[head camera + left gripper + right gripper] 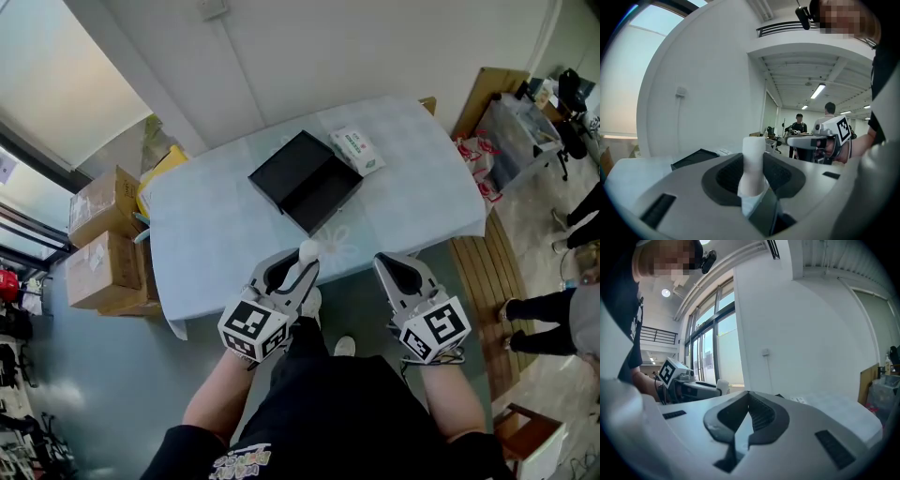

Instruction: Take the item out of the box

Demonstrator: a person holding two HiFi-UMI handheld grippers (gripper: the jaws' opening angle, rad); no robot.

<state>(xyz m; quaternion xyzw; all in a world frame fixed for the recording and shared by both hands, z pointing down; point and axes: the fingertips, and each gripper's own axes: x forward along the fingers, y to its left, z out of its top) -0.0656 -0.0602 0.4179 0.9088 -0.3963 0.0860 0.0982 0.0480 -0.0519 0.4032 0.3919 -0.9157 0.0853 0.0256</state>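
The white item (753, 161), clamped upright in the left gripper (295, 267), hangs off the near edge of the table (206, 234), apparently already out. The black box (305, 180) lies open at twelve o'clock. The right gripper (401, 267), at three o'clock, is closed, empty and seemingly spare.

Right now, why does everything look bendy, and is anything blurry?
Left gripper view: the wide lens curves the wall, corners go dark, the white roll looks fairly sharp. Right gripper view: same curving, windows glare bright. Head view: table evenly lit, no glare.
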